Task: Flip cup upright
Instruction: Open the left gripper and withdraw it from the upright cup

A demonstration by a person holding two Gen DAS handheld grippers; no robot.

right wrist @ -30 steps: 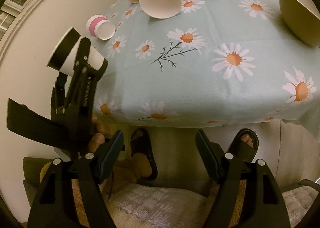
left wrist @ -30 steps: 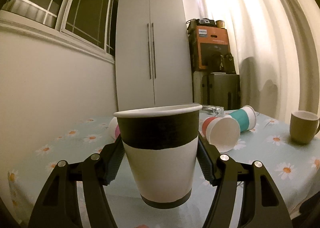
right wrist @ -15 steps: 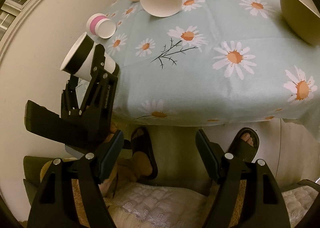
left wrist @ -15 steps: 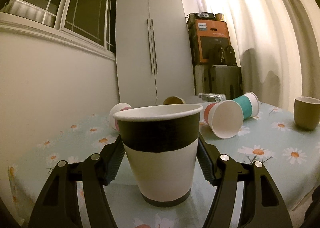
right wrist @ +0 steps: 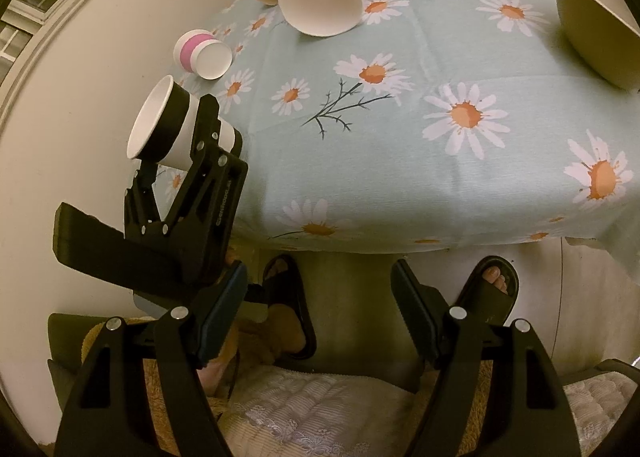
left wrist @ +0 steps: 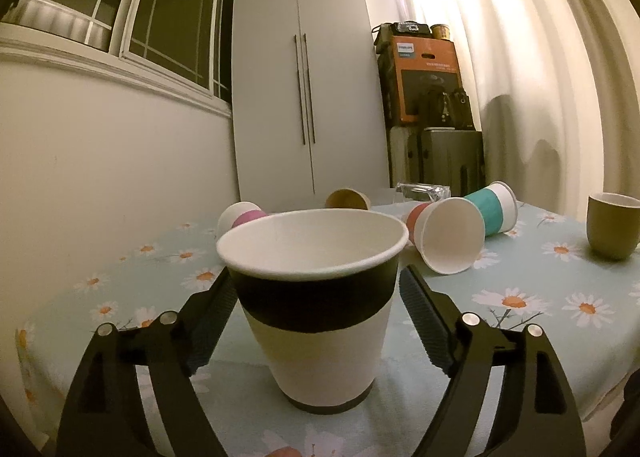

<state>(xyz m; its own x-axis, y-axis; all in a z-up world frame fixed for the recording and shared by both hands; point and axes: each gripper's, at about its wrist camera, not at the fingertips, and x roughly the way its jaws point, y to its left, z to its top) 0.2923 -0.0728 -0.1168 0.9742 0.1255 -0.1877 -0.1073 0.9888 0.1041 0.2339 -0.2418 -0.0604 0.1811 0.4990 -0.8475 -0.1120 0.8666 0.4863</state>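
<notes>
My left gripper clamps the black-banded white paper cup upright at centre frame, its base on the daisy-print tablecloth. My right gripper, lower frame, gapes empty.

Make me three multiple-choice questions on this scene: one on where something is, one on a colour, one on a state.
1. The upright cup is:
A) on the floor
B) between the left gripper's fingers
C) on a shelf

2. Its band is:
A) teal
B) pink
C) black

3. The right gripper is:
A) open and empty
B) shut on a cup
C) shut on a spoon

Answers: 1 B, the left wrist view shows a pad on each side of it. 2 C, a black band runs under the white rim. 3 A, its fingers stand apart with nothing between them.
</notes>
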